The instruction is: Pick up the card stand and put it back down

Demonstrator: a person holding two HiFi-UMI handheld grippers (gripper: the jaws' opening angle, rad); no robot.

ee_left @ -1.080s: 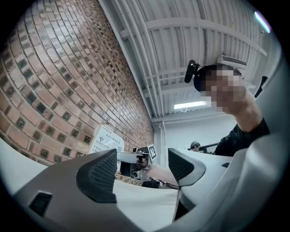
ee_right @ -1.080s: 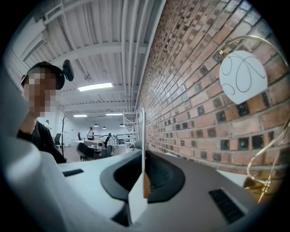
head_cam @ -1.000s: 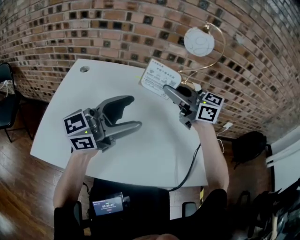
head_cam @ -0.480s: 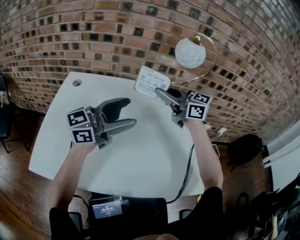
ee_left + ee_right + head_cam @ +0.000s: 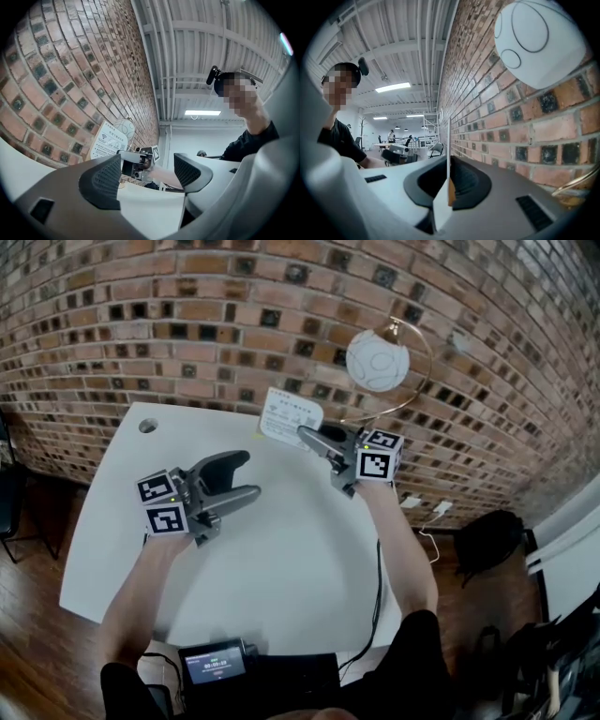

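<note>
Card stand (image 5: 291,418) is pinched edge-on in the closed right tool (image 5: 314,438), at the counter's (image 5: 281,559) far side by the brick wall (image 5: 187,324) (lifted or resting cannot be told); judged light, thin, stiff, slippery; best gripped low near its base; left tool (image 5: 247,474) is held open, empty; no containers seen.
</note>
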